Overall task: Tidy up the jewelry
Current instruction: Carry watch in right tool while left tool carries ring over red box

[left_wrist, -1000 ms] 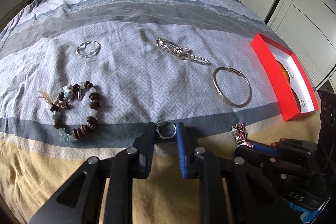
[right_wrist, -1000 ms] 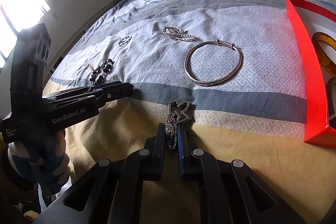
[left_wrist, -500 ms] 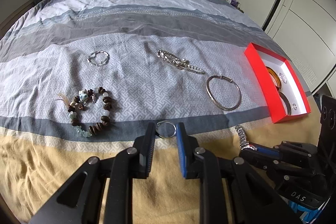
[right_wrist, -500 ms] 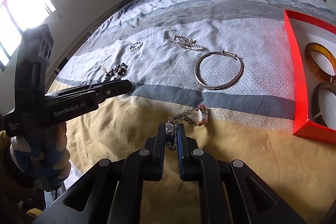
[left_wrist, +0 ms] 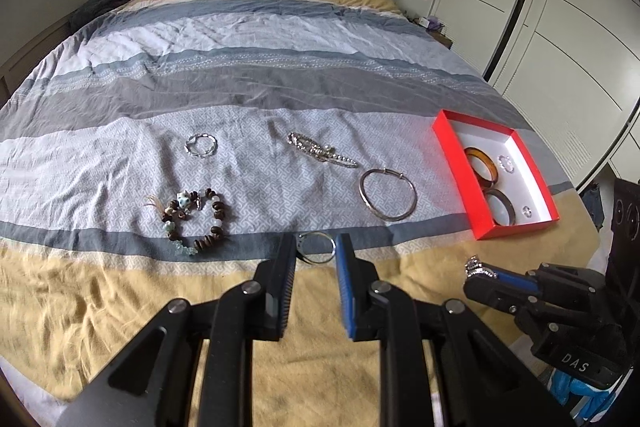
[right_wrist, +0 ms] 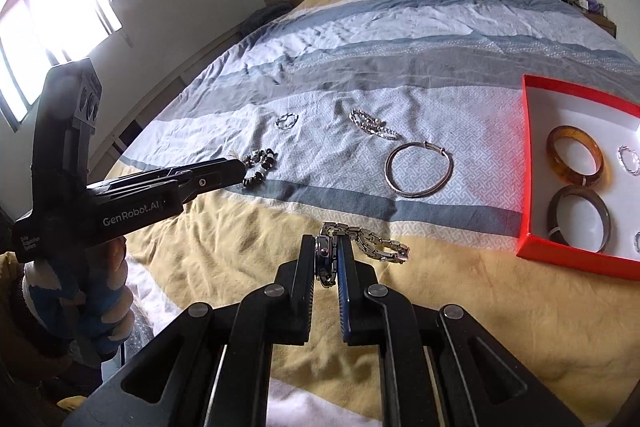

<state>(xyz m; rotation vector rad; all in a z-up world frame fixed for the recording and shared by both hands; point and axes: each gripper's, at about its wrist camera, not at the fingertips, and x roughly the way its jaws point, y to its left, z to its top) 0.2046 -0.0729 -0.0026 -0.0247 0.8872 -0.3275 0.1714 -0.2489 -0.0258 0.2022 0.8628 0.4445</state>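
Right wrist view: the right hand-held gripper point(right_wrist: 326, 259) is clamped on one end of a silver link bracelet point(right_wrist: 366, 239), whose free end trails to the right above the yellow band of the bedspread point(right_wrist: 460, 307). To the right lies a red box point(right_wrist: 527, 163) with a white inside, holding an amber bangle point(right_wrist: 575, 155), a dark bangle point(right_wrist: 580, 218) below it, and small silver rings point(right_wrist: 629, 159) toward the right edge. A plain silver bangle point(right_wrist: 419, 169) lies on the patterned grey band just left of the box. Farther back rest a sparkly chain bracelet point(right_wrist: 374, 124) and a small twisted silver bracelet point(right_wrist: 287, 121). A beaded bracelet point(right_wrist: 260, 163) shows partly behind the tip of the left hand-held gripper point(right_wrist: 224, 175), which reaches in from the left.

Left wrist view: the left hand-held gripper point(left_wrist: 316, 251) has its jaws apart with a thin silver ring point(left_wrist: 317, 247) between the fingertips; whether the pads touch it I cannot tell. The beaded bracelet point(left_wrist: 196, 221) lies to the left on the grey stripe, the twisted silver bracelet point(left_wrist: 201, 145) beyond it, the sparkly chain bracelet point(left_wrist: 320, 151) in the middle, the silver bangle point(left_wrist: 387, 199) to the right, and the red box point(left_wrist: 460, 171) near the bed's right edge. The right hand-held gripper point(left_wrist: 478, 273) enters at lower right, with the silver link bracelet point(left_wrist: 476, 265) at its tip. White wardrobe doors point(left_wrist: 560, 7) stand past the bed.
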